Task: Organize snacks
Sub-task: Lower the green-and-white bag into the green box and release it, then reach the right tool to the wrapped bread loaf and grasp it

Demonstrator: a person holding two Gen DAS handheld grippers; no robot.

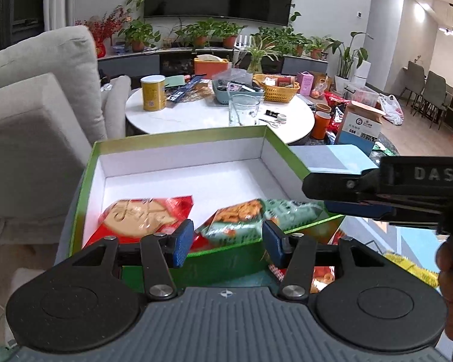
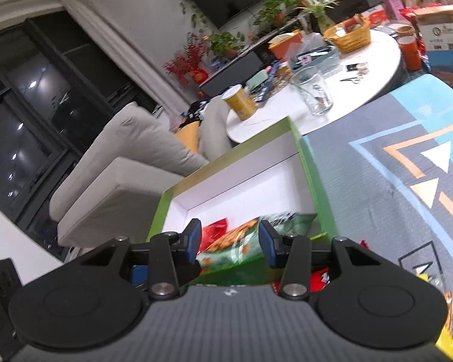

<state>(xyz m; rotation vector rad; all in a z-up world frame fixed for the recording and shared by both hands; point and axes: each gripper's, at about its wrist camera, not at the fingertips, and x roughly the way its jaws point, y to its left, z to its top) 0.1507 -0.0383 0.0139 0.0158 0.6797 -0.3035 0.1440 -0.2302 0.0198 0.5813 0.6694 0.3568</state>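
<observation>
A green box with a white inside (image 1: 181, 178) stands on the patterned mat; it also shows in the right wrist view (image 2: 250, 181). In it lie a red snack bag (image 1: 139, 217) at the left and a green snack bag (image 1: 250, 214) at the right, which overhangs the near wall. My left gripper (image 1: 228, 242) is open and empty above the box's near wall. My right gripper (image 2: 230, 242) is open just above the green bag (image 2: 241, 244), not touching it; it also shows from the side in the left wrist view (image 1: 359, 208). The red bag (image 2: 216, 229) shows behind the left finger.
More snack bags (image 2: 320, 276) lie on the mat (image 2: 392, 181) near the box's front. A grey sofa (image 1: 36, 114) stands to the left. Behind is a round white table (image 1: 196, 114) with a yellow can (image 1: 152, 93), a glass jug (image 1: 244, 109) and a basket (image 1: 276, 87).
</observation>
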